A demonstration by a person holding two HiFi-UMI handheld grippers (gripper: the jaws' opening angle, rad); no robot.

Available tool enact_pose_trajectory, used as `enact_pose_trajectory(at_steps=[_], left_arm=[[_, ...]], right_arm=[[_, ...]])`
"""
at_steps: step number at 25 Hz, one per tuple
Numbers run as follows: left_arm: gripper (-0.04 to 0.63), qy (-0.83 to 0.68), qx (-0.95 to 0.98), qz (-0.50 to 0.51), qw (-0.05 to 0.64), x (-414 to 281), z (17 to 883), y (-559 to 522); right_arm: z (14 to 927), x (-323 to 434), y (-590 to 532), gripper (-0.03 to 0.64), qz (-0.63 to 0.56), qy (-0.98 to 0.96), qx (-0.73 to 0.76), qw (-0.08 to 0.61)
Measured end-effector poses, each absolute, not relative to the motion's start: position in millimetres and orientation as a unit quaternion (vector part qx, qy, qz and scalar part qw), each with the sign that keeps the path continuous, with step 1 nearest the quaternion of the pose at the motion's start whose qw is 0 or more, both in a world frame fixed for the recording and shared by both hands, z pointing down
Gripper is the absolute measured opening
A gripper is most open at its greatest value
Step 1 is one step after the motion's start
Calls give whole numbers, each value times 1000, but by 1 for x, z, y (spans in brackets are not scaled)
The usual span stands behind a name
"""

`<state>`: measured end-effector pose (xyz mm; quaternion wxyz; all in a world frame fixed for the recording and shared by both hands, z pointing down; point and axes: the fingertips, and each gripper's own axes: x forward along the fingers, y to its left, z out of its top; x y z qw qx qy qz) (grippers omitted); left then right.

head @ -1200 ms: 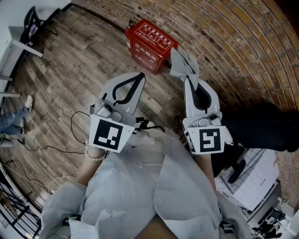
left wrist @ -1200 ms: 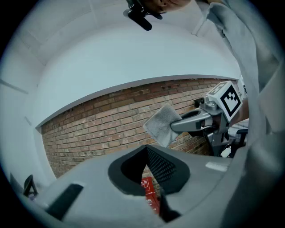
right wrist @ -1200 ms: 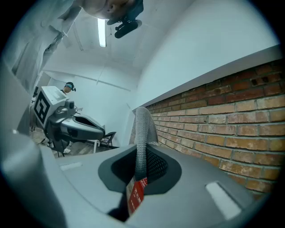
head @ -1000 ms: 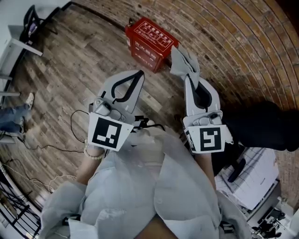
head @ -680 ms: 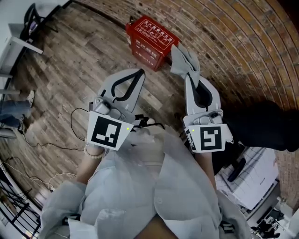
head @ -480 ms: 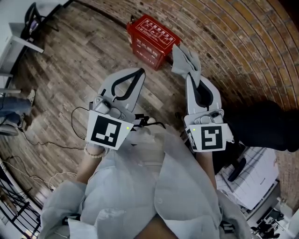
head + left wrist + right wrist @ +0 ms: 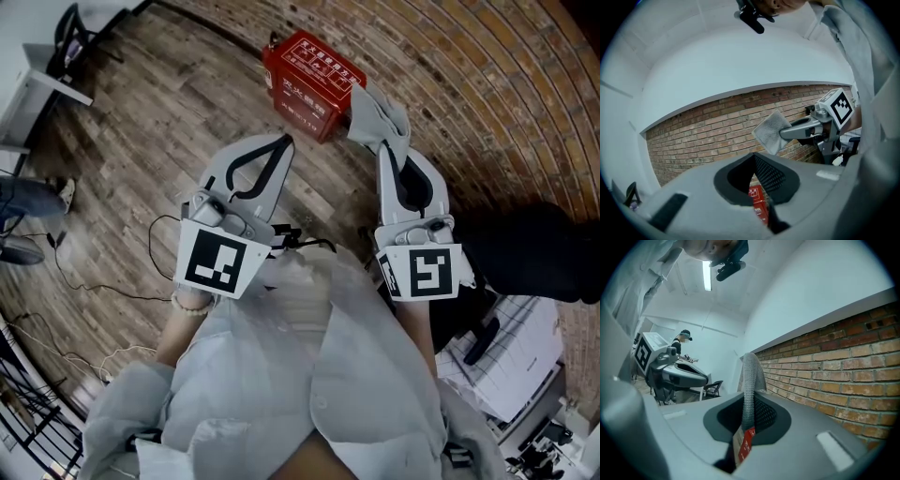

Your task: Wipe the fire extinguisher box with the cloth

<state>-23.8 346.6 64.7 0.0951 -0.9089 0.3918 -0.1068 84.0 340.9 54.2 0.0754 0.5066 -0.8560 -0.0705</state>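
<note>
A brick wall (image 7: pixel 469 84) was seen from 12 to 3 o'clock in the head view, with a wooden floor (image 7: pixel 141 122) taking up 9 to 12. The red fire extinguisher box (image 7: pixel 314 80) stood on that floor at 12 o'clock, against the foot of the wall. Compared with a second before, it was found slightly higher and further right in the picture. Both grippers were carried a little toward it, and their layout was otherwise unchanged.

The left gripper (image 7: pixel 284 142) was held at 11 o'clock of the person's chest. Its jaws were pressed together at the tips with nothing pinched, and the box was glimpsed beyond them in the left gripper view.

The right gripper (image 7: pixel 384 155) was held at 1 o'clock, its jaws closed on the grey cloth (image 7: pixel 380 112). The cloth stood up from the jaws just beside the box's right corner, and contact with the box could not be judged.

At 9 o'clock a bystander's leg (image 7: pixel 23 197) had shifted upward along the frame edge since the earlier picture.
</note>
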Motion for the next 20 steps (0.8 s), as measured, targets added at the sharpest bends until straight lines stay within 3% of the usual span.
enact_pose_trajectory(at_steps=[20], left_arm=[[-3,382,-914,-106,83,-66,83,343]], right_arm=[[69,38,345,20,-69,-851,512,95]])
